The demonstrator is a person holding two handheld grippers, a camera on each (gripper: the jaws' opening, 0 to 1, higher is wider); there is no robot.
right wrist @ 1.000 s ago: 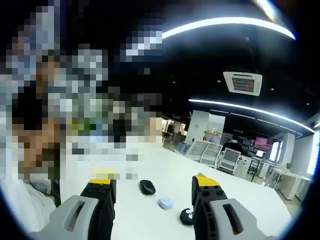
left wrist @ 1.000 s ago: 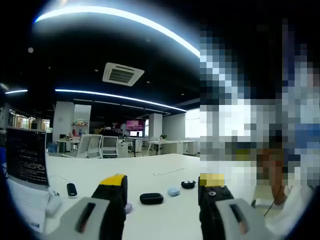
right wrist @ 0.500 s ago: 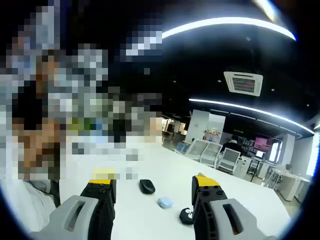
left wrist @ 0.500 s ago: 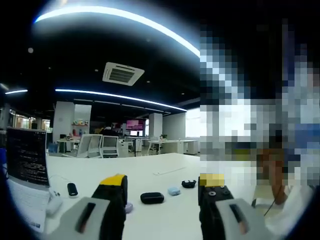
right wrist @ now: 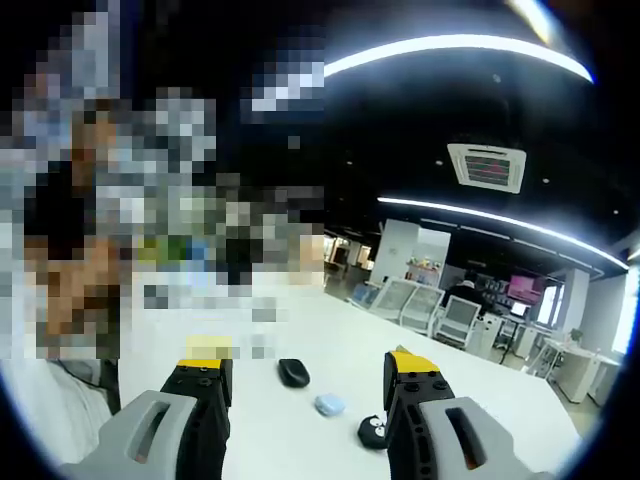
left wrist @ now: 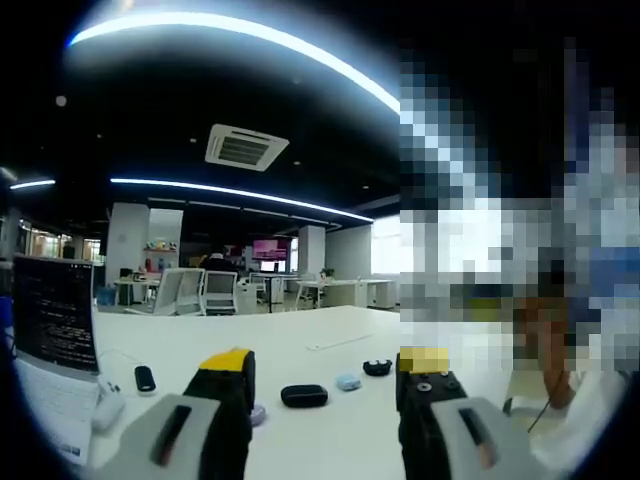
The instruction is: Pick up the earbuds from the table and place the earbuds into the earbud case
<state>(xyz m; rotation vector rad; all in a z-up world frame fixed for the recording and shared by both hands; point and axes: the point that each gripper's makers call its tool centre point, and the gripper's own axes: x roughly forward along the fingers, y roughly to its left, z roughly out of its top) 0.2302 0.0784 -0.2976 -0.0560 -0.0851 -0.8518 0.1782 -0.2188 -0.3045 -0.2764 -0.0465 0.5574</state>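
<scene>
Jaws of both grippers gape empty above closed black case (left wrist: 303,396).

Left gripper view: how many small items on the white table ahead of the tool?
4 between the jaws: a black oval case, a pale blue item, a black item behind it, and a pale one half hidden by the left jaw. More may be hidden.

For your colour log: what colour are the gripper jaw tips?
Yellow, over black jaws; clearest in the right gripper view, on the right gripper.

White table (left wrist: 340,420); black oval case (left wrist: 303,396); pale blue earbud case (left wrist: 347,382); black grippers (left wrist: 325,385) tipped yellow.
</scene>
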